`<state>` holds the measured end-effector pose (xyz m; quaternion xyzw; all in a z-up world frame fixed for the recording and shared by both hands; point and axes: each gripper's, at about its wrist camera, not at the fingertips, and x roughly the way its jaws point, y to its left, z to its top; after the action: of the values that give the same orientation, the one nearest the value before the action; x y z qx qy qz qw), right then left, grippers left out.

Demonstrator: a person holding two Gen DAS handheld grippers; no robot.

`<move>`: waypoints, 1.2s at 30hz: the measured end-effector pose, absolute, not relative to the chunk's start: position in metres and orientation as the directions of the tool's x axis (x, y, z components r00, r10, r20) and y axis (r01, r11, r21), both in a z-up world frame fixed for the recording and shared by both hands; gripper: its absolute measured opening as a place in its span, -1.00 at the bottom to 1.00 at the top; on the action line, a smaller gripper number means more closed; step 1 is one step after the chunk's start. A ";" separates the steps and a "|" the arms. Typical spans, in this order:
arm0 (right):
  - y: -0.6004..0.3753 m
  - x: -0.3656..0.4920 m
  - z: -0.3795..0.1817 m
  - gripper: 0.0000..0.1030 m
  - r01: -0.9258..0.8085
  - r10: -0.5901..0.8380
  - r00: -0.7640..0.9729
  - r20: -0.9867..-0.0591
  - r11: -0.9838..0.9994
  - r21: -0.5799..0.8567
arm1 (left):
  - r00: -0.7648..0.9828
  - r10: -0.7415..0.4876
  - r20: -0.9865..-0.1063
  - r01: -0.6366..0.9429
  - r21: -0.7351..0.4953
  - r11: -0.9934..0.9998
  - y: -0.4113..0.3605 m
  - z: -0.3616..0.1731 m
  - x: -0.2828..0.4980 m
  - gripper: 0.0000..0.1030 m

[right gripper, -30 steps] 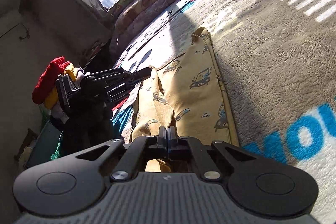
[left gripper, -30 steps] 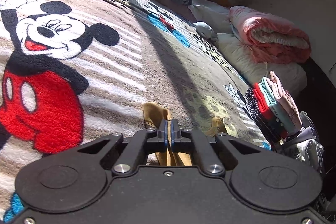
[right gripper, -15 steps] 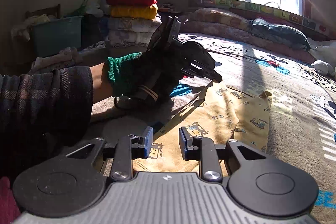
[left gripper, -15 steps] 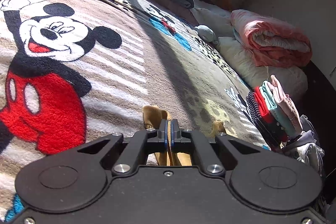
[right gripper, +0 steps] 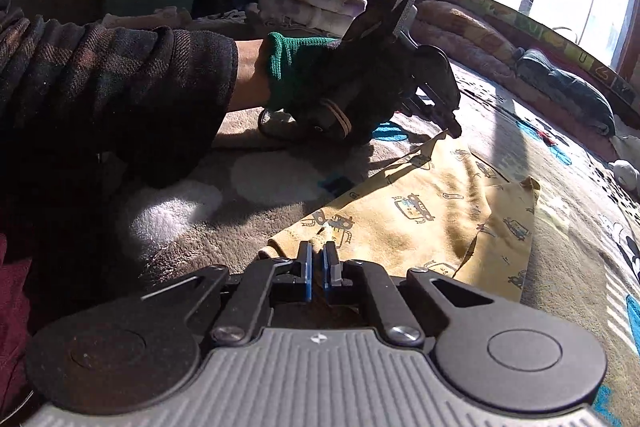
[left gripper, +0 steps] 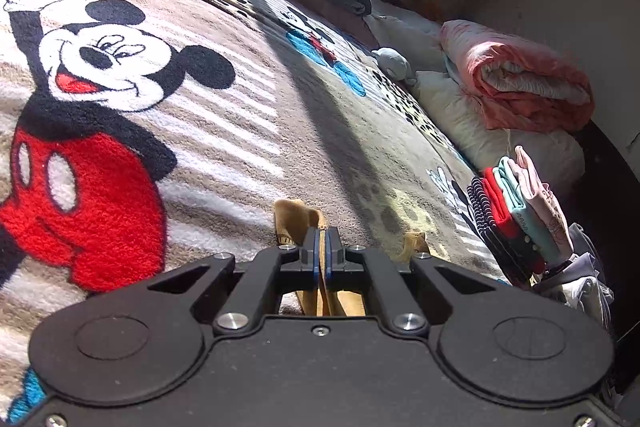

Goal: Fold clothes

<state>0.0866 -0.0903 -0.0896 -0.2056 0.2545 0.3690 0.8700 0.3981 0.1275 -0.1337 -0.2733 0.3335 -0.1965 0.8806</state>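
On the left wrist view, the left gripper (left gripper: 320,241) is clamped on a fold of the yellow printed garment (left gripper: 294,217) over the fleecy cartoon blanket (left gripper: 224,115); on the right wrist view, the right gripper (right gripper: 319,259), nearly closed, pinches the garment's hem; the soft cloth lies flat, rumpled.
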 end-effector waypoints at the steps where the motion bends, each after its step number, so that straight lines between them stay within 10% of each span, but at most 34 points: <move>1: -0.095 0.086 -0.084 -0.89 -0.744 0.565 0.602 -0.563 0.654 -0.140 | 0.701 -0.529 -0.479 0.164 -0.613 0.773 0.128 -0.134 0.398 -0.99; 17: -0.081 0.075 -0.098 -0.87 -0.783 0.515 0.571 -0.639 0.577 -0.234 | 0.701 -0.528 -0.479 0.168 -0.609 0.775 0.126 -0.134 0.398 -0.99; 36: -0.155 0.140 -0.100 -0.47 -0.423 0.535 0.538 -0.651 0.840 0.341 | 0.689 -0.548 -0.475 0.164 -0.633 0.756 0.129 -0.137 0.400 -0.99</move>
<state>0.1398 -0.1553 -0.1000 0.0711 0.3948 0.2742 0.8740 0.4001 0.1291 -0.1369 -0.2837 0.3376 -0.2036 0.8741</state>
